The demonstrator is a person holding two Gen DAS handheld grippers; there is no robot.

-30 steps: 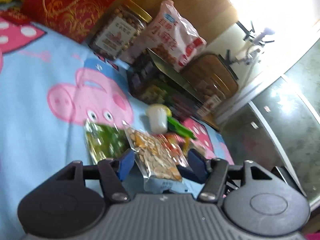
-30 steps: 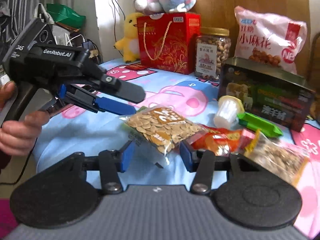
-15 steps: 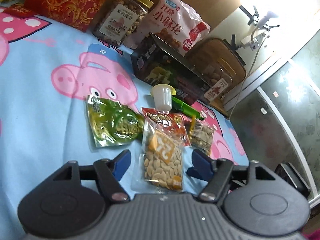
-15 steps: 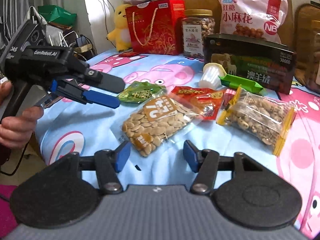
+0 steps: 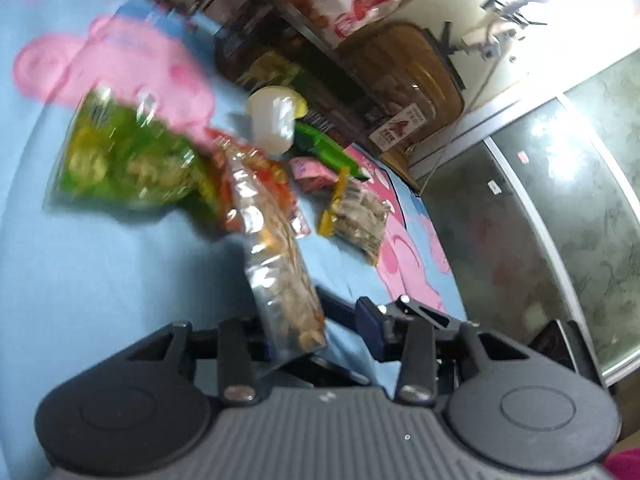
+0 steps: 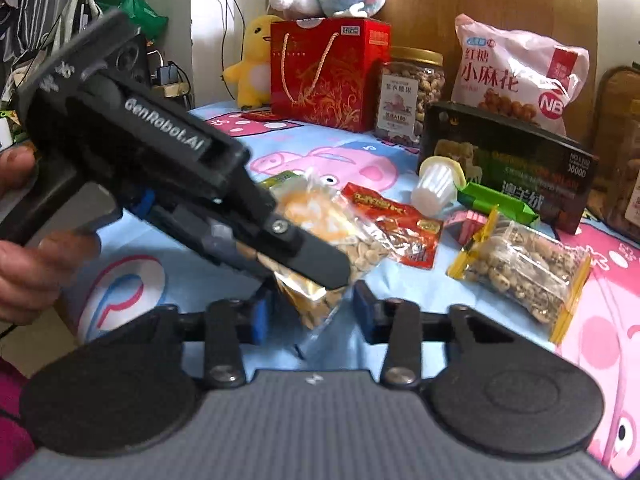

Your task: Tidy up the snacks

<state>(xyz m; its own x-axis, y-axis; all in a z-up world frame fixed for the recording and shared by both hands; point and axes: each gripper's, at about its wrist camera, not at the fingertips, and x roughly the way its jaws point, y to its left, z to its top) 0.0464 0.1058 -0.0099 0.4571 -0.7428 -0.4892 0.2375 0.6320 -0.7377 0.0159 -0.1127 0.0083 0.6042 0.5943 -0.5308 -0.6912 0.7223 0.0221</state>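
The left tool (image 6: pixel 304 256) came in from the left side of the right wrist view, held by a person's hand (image 6: pixel 28 248) around its black handle, and it pointed down and to the right toward the bed sheet (image 6: pixel 400 292). Its jaws were closing and stood narrow, and the frames showed them pressing on the clear packet of peanuts (image 6: pixel 332 236), which was lifted at that end. In the left wrist view the same packet (image 5: pixel 280 264) ran away from the camera, its long axis going from the tool (image 5: pixel 316 344) up toward the other snacks, with the near end between the fingers. The right tool (image 6: pixel 308 312) pointed forward and a little downward, and its jaws were also closing; the lower end of the peanut packet hung between the blue fingers (image 6: pixel 258 316), but I cannot tell if they touched it. Behind the peanuts lay a green snack packet (image 5: pixel 128 160) and a red snack packet (image 6: pixel 396 224), flat on the sheet. To the right lay a bag of nuts with yellow edges (image 6: pixel 520 272), its long axis slanting from upper left to lower right. A white jelly cup (image 6: pixel 436 188) lay tilted near a green wrapped bar (image 6: pixel 496 202) and a dark box (image 6: pixel 512 164).
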